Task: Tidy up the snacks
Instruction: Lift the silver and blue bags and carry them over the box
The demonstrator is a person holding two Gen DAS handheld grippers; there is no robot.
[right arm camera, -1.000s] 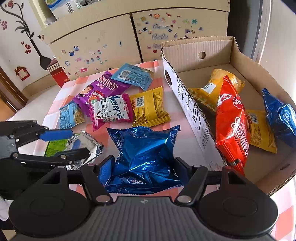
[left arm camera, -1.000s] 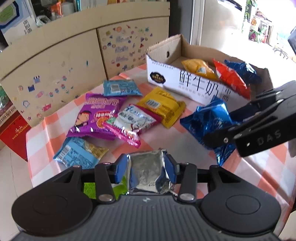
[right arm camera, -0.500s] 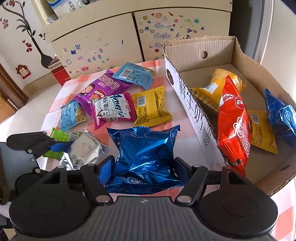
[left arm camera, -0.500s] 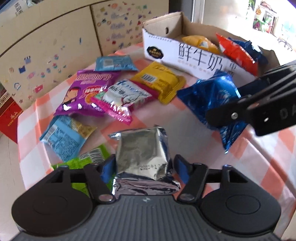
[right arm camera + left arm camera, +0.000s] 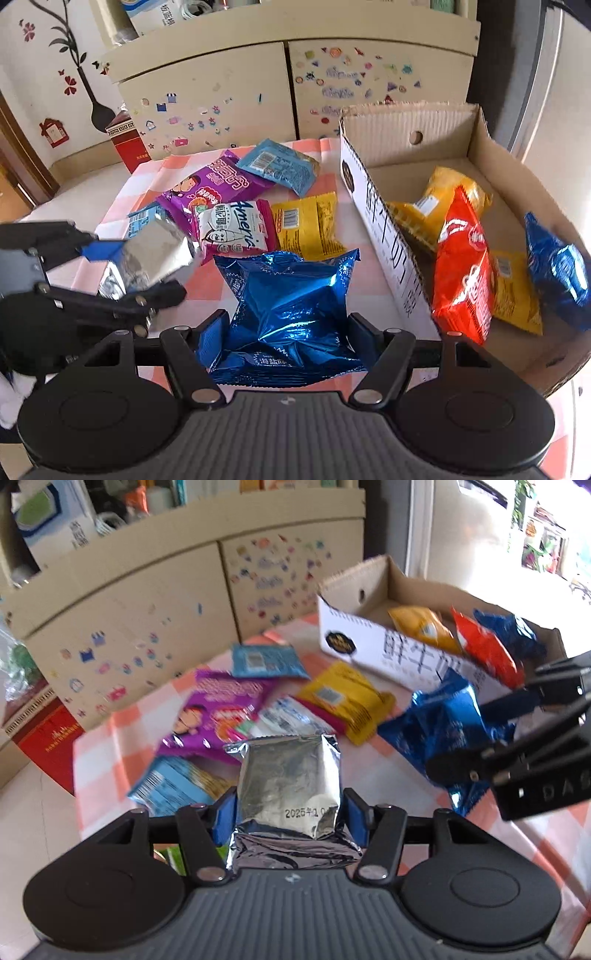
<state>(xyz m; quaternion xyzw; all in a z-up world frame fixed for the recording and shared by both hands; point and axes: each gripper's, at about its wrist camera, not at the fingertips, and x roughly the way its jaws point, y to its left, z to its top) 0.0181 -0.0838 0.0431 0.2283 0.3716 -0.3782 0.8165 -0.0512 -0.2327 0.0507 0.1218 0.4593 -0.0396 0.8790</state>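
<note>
Lifted since a moment ago, the crinkled silver foil snack pouch (image 5: 290, 775) sits pinched in my left gripper (image 5: 288, 812) above the checked tablecloth (image 5: 373, 771). My right gripper (image 5: 286, 332) clamps a shiny blue foil packet (image 5: 291, 310); the open cardboard box (image 5: 388, 240) lies at two o'clock.

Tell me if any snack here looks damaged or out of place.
Nothing looks torn or spilled. The red packet stands tilted on edge in the cardboard box, leaning over the yellow packets instead of lying flat.
</note>
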